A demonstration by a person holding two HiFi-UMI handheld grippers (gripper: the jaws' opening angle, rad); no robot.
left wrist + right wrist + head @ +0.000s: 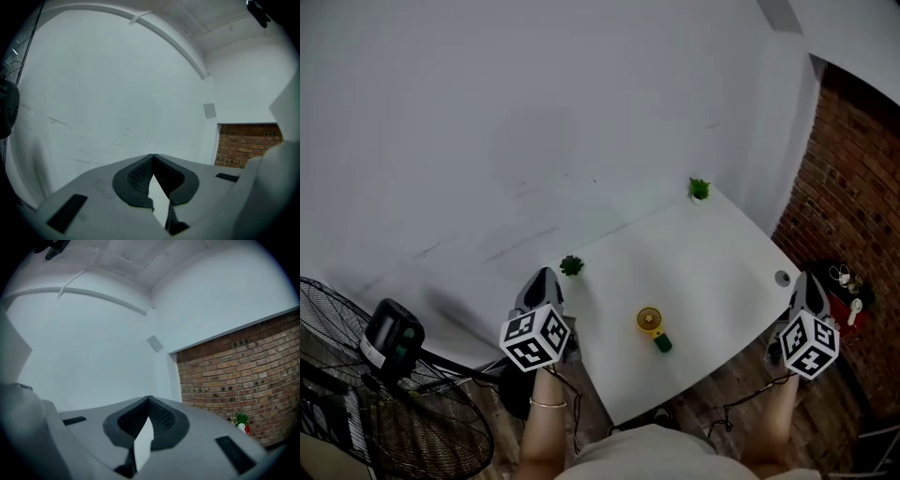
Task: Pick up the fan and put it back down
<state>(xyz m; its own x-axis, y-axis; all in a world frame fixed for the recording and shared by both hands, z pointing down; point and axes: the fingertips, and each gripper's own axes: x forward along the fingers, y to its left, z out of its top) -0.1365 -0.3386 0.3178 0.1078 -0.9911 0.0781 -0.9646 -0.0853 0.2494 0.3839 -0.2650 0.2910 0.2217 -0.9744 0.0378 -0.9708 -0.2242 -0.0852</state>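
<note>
A small fan (650, 322) with a yellow round head and a green handle (663, 343) lies on the white table (694, 272), near its front middle. My left gripper (541, 283) is held at the table's left edge, left of the fan and apart from it. My right gripper (803, 287) is held off the table's right edge. In the left gripper view the left gripper (153, 155) is shut with nothing in it, its tips touching, and points at a white wall. The right gripper (149, 397) is likewise shut and empty, aimed at the wall corner.
Two small green plants stand on the table, one at the left corner (571, 265) and one at the far corner (699, 188). A big black floor fan (384, 375) stands at the lower left. A brick wall (853, 187) and a red stand (844, 302) are at the right.
</note>
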